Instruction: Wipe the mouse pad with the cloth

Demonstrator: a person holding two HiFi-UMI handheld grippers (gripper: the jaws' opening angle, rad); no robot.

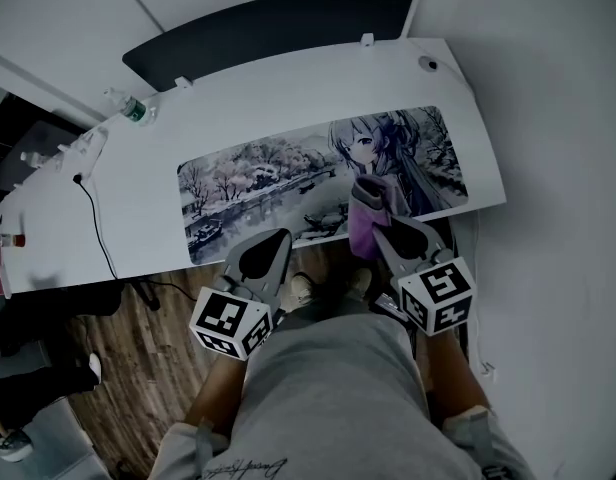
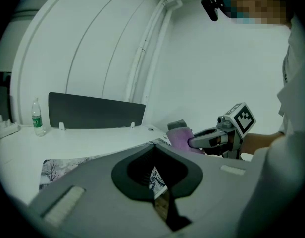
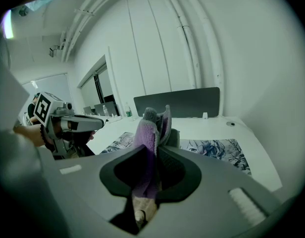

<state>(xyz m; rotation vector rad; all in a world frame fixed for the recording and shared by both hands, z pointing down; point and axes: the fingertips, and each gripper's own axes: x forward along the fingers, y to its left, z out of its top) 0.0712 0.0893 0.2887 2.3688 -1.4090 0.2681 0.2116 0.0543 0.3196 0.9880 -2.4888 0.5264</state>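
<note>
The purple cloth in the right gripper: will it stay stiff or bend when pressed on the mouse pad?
Probably floppy: the cloth folds into loose lobes above the right gripper, which is shut on it. It looks fluffy, so likely light and not slippery. The thin mouse pad lies flat and might shift under hard rubbing.

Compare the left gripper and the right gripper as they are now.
The right gripper has its fingers shut on the purple cloth; the left gripper has its fingers shut on nothing. The left gripper points at the middle of the near edge of the mouse pad, the right gripper nearer its right end. Both sit at the front edge of the desk.
</note>
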